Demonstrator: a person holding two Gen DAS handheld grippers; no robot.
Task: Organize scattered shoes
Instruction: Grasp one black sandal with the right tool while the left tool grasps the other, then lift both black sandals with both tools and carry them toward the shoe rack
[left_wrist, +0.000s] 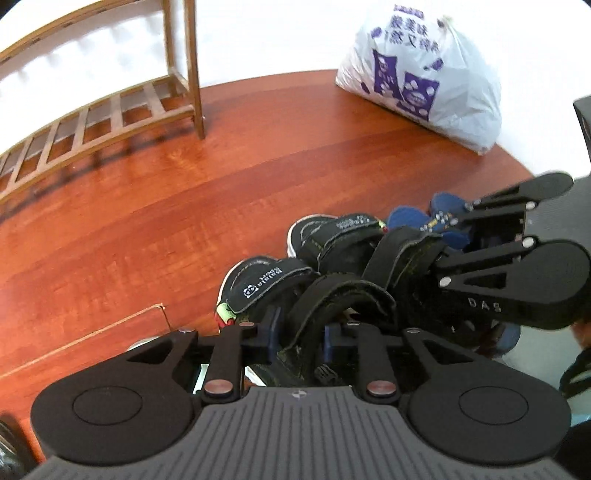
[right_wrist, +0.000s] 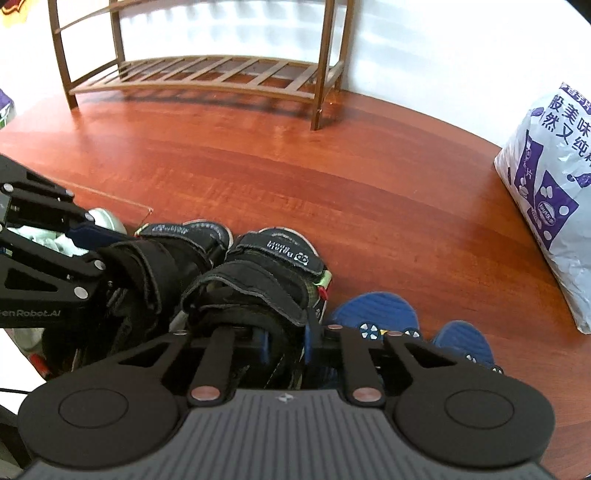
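Left gripper (left_wrist: 298, 334) clamped on heel strap of left black sandal (left_wrist: 273, 291); right gripper (right_wrist: 284, 338) gripping right black sandal (right_wrist: 273, 266). Pair side by side, low over floor (right_wrist: 332, 177); resting or lifted, cannot tell. Blue slippers (right_wrist: 373, 314) beside. Wooden rack (right_wrist: 221, 74) ahead, lower shelf bare. Likely carry stage: next needs level travel to rack.

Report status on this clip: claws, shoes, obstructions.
Left claw shut on a black sandal; right claw shut on its mate. Rack ahead, shelves bare. Blue slippers beside; floor to rack open.
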